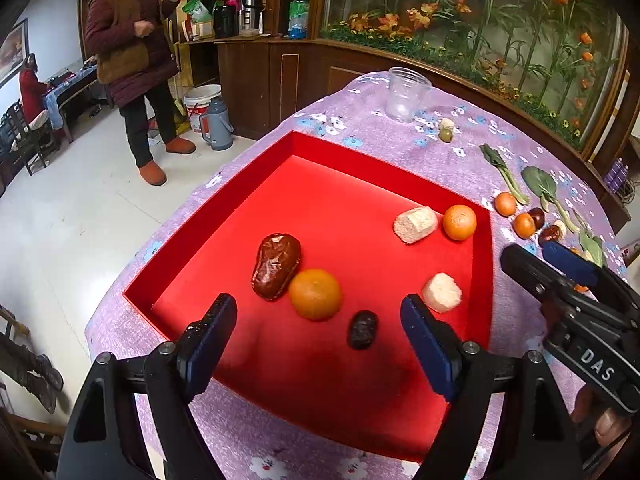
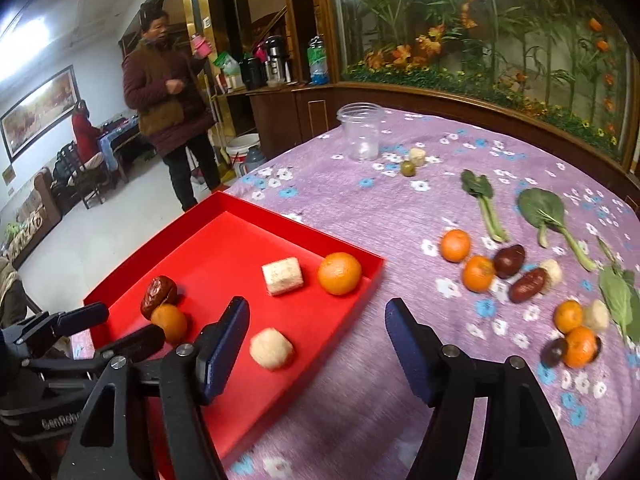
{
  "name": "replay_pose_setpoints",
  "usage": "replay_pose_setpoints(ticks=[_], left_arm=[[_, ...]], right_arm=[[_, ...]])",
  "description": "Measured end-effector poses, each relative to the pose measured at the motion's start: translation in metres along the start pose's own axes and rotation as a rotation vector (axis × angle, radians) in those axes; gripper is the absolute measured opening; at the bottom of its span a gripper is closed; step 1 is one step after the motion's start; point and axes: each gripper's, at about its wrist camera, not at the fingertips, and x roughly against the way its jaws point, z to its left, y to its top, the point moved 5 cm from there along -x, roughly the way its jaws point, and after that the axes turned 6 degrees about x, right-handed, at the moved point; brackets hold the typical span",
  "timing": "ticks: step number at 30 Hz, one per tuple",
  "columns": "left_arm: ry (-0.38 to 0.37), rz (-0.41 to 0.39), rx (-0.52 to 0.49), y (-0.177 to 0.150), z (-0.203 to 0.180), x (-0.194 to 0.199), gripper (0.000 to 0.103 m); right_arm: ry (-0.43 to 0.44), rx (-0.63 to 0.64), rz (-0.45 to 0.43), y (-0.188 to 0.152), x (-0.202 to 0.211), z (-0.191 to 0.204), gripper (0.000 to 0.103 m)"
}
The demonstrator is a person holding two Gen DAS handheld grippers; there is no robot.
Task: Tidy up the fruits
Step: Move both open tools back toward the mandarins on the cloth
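Observation:
A red tray (image 1: 208,216) lies on the purple flowered tablecloth and also shows in the right wrist view (image 2: 224,204). In it are two oranges (image 1: 315,294) (image 1: 459,222), a large red date (image 1: 276,266), a small dark date (image 1: 363,329) and two pale chunks (image 1: 415,224) (image 1: 442,292). My left gripper (image 1: 318,340) is open and empty, just above the tray's near part. My right gripper (image 2: 318,350) is open and empty over the tray's right edge. Loose oranges (image 2: 455,245) (image 2: 478,273), dates (image 2: 528,285) and pale chunks lie on the cloth to its right.
A clear plastic cup (image 2: 360,132) stands at the far side of the table, with a green olive-like fruit (image 2: 407,168) near it. Green leaves (image 2: 544,210) lie at the right. A person (image 2: 168,120) stands on the floor beyond the table's left edge.

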Motion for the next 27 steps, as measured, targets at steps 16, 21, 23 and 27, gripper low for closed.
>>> replay_pose_setpoints(ticks=[16,21,23,27], left_arm=[[-0.162,-0.009,-0.209,-0.035,-0.101,0.009,0.083],[-0.191,0.003,-0.269,-0.046,-0.138,0.004,0.083],[-0.2,0.002,-0.296,-0.049,-0.15,0.004,0.083],[-0.217,0.007,-0.33,-0.052,-0.169,0.0,0.083]], right_arm=[[-0.183,-0.31,0.02,-0.103,0.084,-0.159,0.076],[-0.188,-0.337,0.027,-0.101,0.081,-0.19,0.056],[-0.192,-0.319,0.033,-0.097,0.075,-0.198,0.047],[-0.206,-0.238,0.04,-0.079,0.059,-0.203,0.041]])
